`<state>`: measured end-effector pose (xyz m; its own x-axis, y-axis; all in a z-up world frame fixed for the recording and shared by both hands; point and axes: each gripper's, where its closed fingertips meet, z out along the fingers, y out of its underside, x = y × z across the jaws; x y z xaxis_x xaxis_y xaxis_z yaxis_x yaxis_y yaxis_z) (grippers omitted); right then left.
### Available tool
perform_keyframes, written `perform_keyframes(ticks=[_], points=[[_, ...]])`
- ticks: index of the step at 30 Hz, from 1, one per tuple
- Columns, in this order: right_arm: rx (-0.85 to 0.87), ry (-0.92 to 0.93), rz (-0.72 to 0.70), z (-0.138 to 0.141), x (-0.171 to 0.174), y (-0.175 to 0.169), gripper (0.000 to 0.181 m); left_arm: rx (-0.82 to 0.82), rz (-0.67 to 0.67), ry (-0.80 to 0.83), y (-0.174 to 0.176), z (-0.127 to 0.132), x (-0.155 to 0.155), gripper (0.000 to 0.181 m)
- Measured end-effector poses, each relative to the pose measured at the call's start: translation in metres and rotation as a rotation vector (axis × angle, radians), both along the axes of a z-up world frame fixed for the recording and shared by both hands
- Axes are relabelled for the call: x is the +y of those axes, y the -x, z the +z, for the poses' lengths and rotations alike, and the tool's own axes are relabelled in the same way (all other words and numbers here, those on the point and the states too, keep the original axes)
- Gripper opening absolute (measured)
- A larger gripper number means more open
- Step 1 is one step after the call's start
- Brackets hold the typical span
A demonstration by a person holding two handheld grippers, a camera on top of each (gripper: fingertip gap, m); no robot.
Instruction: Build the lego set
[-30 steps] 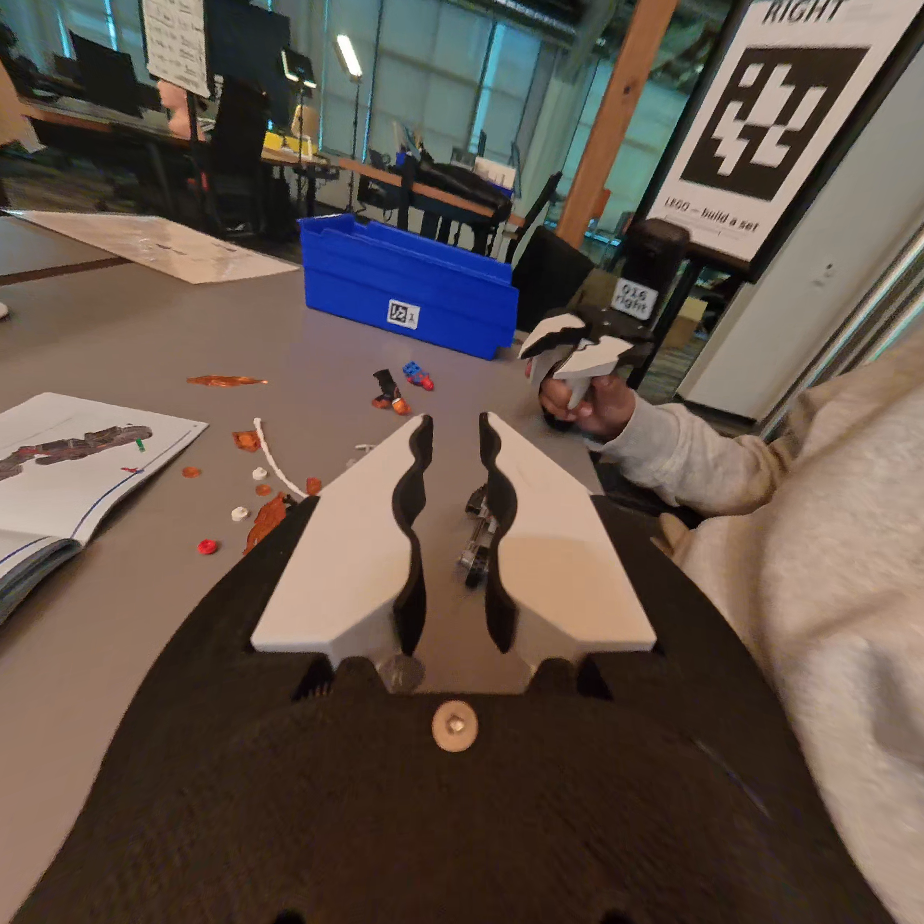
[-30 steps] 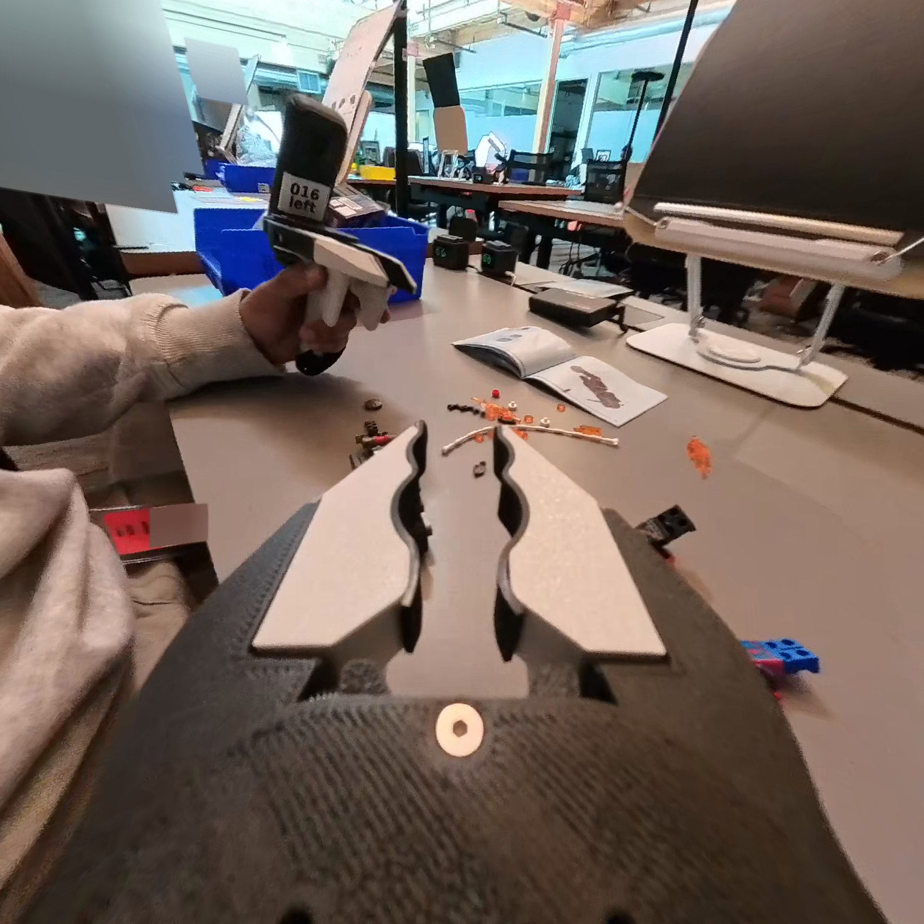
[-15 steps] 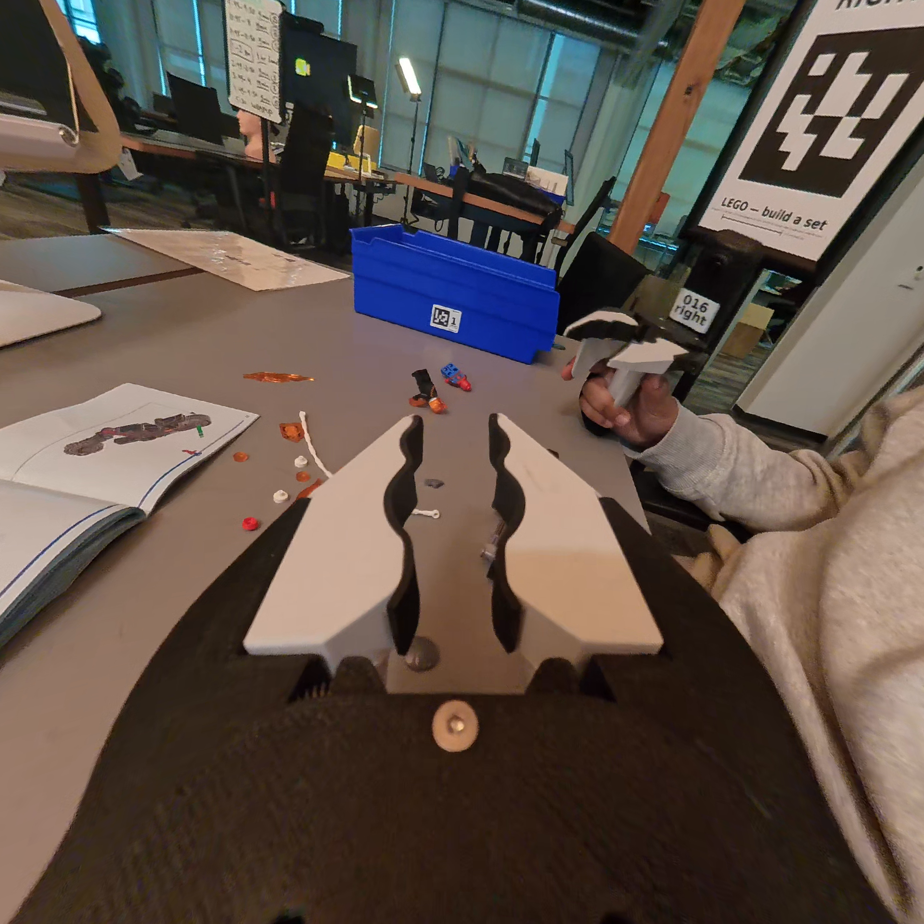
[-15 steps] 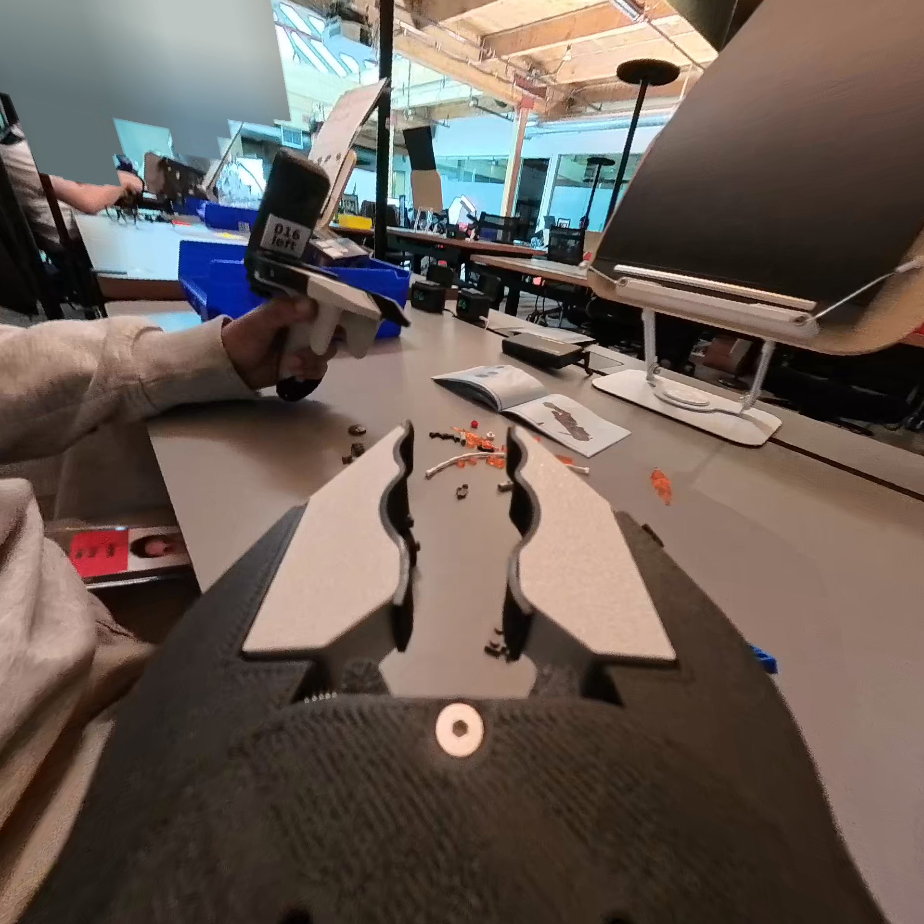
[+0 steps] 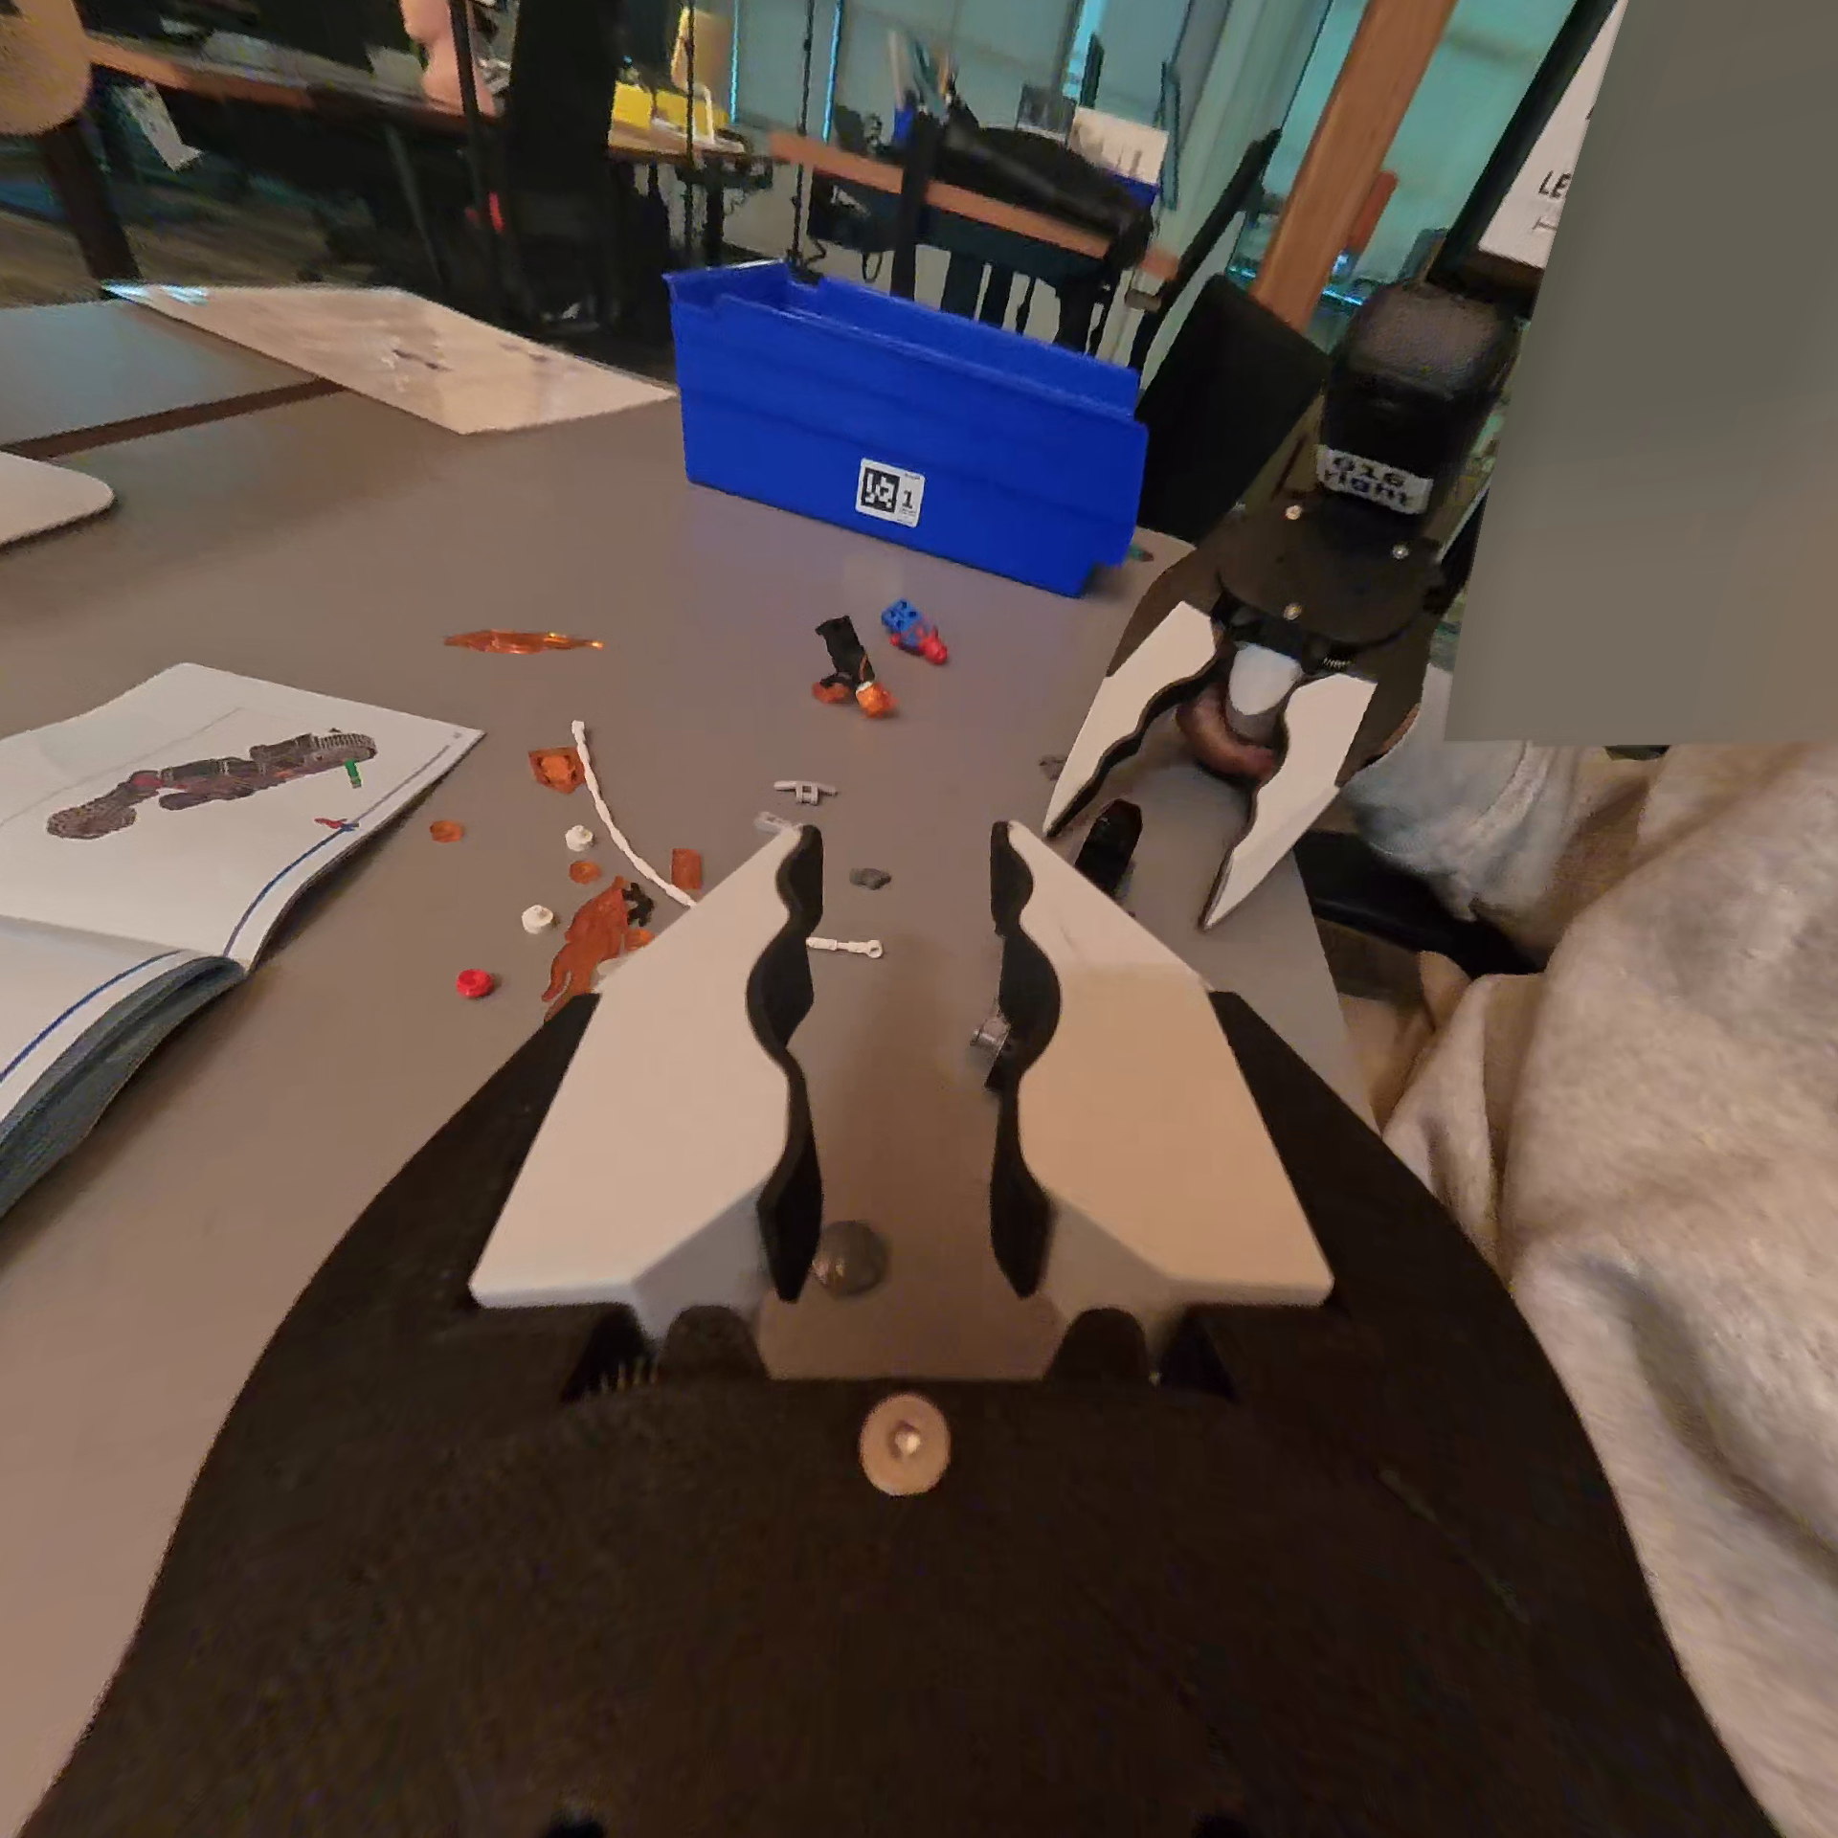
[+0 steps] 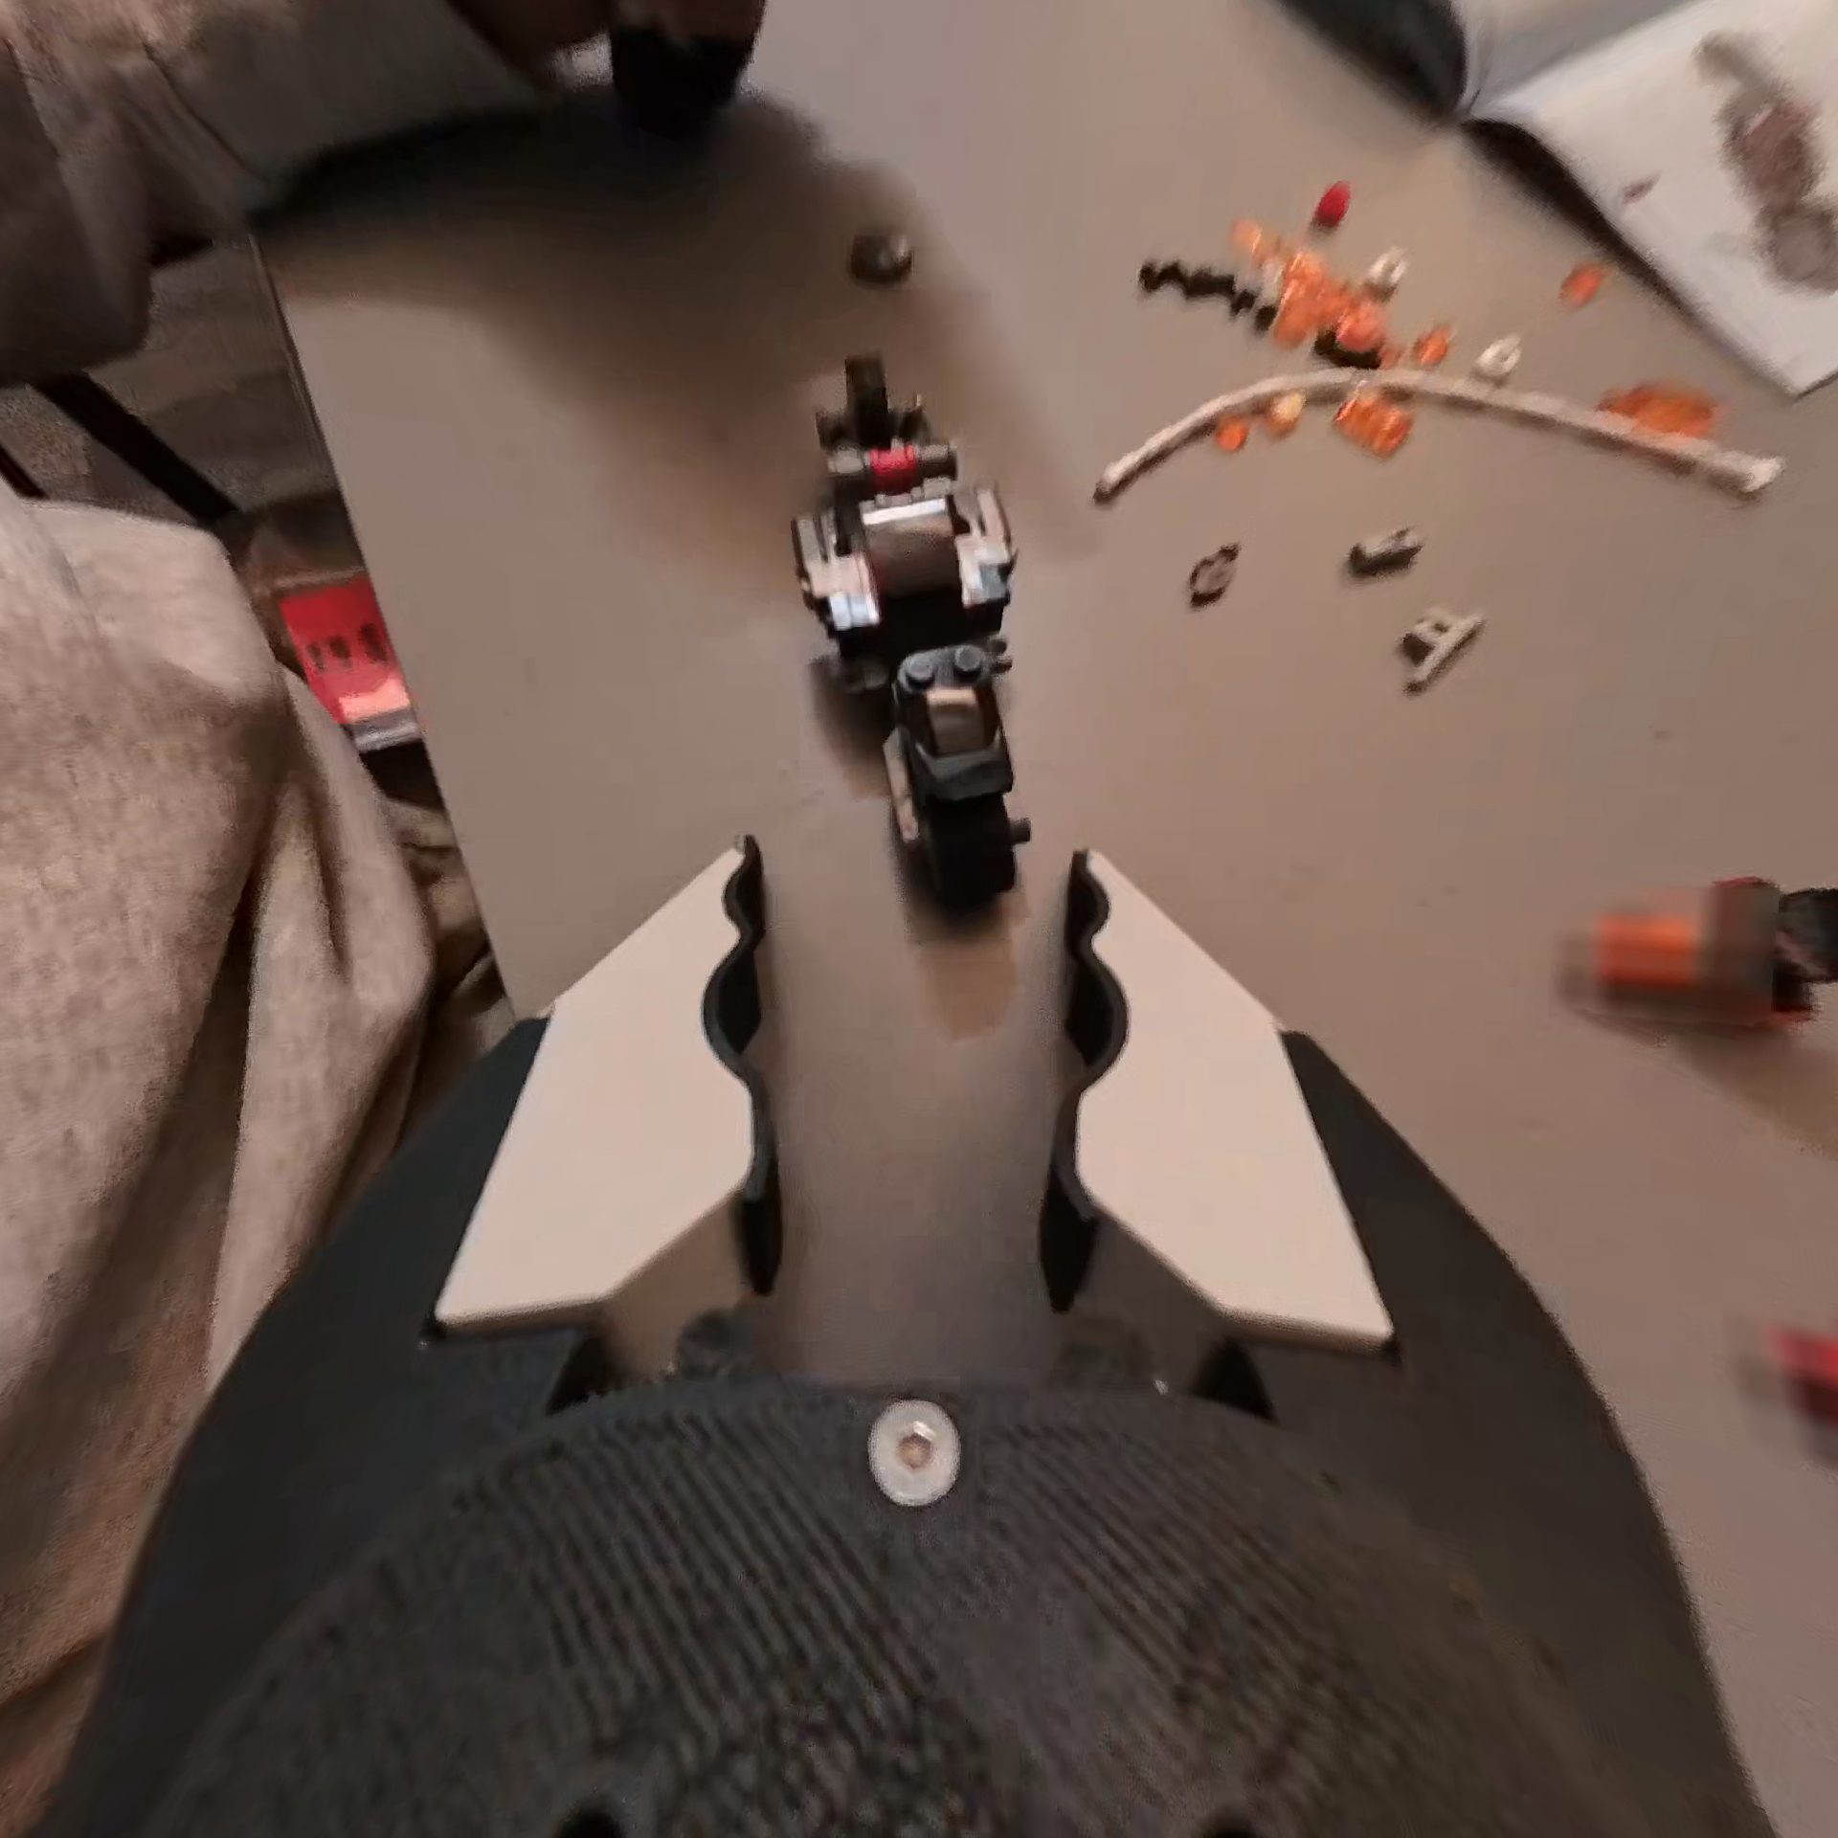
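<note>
Far to the left of the left gripper (image 5: 903, 845) an open instruction booklet (image 5: 189, 796) lies flat on the grey counter (image 5: 298, 557). Between the booklet and that gripper's left finger, loose lego pieces are scattered: orange bits (image 5: 595, 930), small white rounds, a red stud (image 5: 474, 984) and a thin white curved rod (image 5: 612, 816). The left gripper hangs over the counter with its fingers spread and nothing between them. Ahead of it lie a small black-and-orange assembly (image 5: 848, 668) and a blue-and-red piece (image 5: 913, 633), with a blue bin (image 5: 895, 418) farther beyond. To its right, the right gripper (image 5: 1134, 875) points steeply down at the counter's edge, fingers wide apart. In the right wrist view, the dark partly built lego model (image 6: 920, 637) rests on the counter just ahead of the right gripper's (image 6: 910, 865) tips, its near end reaching the gap between them, untouched. A blurred orange-and-black piece (image 6: 1691, 960) lies to the right.
</note>
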<state>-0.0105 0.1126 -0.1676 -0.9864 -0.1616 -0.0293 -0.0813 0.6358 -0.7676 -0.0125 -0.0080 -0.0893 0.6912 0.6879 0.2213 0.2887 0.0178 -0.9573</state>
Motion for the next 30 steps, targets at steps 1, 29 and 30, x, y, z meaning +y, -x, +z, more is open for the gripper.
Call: perform_keyframes(ticks=[1,29,30], points=[[0.004,-0.018,-0.001,-0.003,-0.001,0.002,0.055,-0.002,-0.002,-0.008,0.000,0.000,0.000,0.034],[0.156,0.031,0.011,0.002,-0.023,0.032,0.038,-0.020,-0.029,-0.031,-0.003,0.000,0.005,0.033],[0.146,0.032,0.013,0.003,-0.023,0.031,0.038,-0.021,-0.030,-0.030,-0.003,0.000,0.005,0.033]])
